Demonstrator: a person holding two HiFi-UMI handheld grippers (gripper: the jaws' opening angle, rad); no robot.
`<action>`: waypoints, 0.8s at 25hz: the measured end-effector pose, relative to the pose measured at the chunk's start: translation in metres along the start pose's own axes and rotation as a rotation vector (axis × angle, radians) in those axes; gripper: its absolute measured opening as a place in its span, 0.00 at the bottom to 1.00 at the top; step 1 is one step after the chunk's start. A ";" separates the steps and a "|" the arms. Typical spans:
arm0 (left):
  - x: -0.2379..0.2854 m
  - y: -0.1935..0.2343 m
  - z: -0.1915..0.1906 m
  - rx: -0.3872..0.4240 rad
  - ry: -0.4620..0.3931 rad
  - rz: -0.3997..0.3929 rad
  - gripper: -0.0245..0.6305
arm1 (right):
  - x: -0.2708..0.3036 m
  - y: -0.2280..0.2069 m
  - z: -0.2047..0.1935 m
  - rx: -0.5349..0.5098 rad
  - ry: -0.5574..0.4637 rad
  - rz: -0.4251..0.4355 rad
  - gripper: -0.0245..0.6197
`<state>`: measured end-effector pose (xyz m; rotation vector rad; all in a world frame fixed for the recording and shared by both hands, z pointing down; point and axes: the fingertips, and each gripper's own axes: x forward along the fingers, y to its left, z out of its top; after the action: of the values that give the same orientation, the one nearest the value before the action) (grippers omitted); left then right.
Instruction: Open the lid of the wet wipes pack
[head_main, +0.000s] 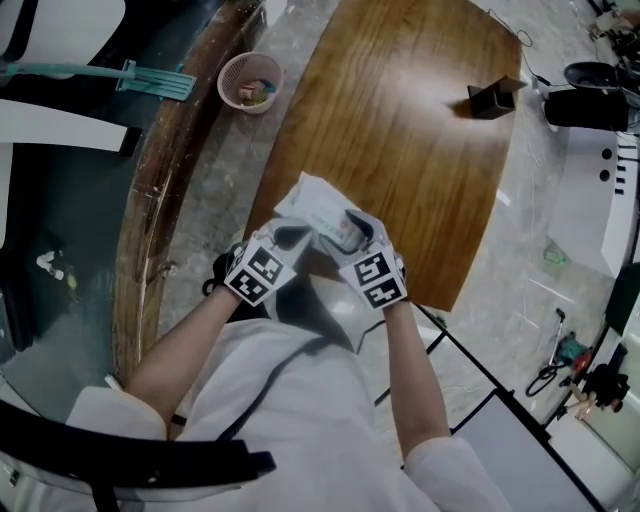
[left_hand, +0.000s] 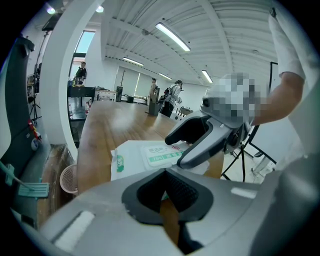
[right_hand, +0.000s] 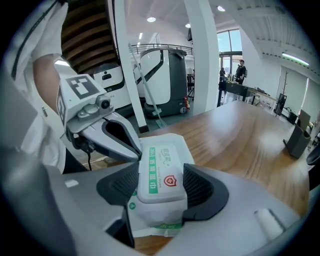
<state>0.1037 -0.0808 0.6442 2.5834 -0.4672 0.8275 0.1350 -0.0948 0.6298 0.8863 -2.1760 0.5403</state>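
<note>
The white soft wet wipes pack (right_hand: 156, 210) is held over the near end of the brown wooden table (head_main: 420, 150). It is clamped across its lid (right_hand: 162, 172) by the right gripper (right_hand: 160, 187). The left gripper (left_hand: 167, 187) is closed, with its tips at the lid's edge.

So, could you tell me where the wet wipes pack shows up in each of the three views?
Head view: wet wipes pack low centre, at the wooden table's near edge.
Left gripper view: pack at centre, just beyond the jaws.
Right gripper view: pack lower centre, between the jaws.
Shared landmark: the wooden table, seen in all three views.
</note>
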 end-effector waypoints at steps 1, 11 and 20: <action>0.000 0.000 -0.002 -0.001 0.005 0.001 0.05 | 0.000 0.000 0.000 0.007 0.002 0.007 0.48; 0.003 0.000 -0.004 -0.012 0.012 0.006 0.05 | 0.000 -0.002 0.000 0.061 0.013 0.068 0.47; 0.001 0.003 0.004 -0.040 -0.003 0.025 0.04 | 0.000 -0.001 -0.001 0.096 0.034 0.127 0.47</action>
<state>0.1053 -0.0855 0.6424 2.5476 -0.5125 0.8142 0.1361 -0.0951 0.6304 0.7865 -2.2012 0.7221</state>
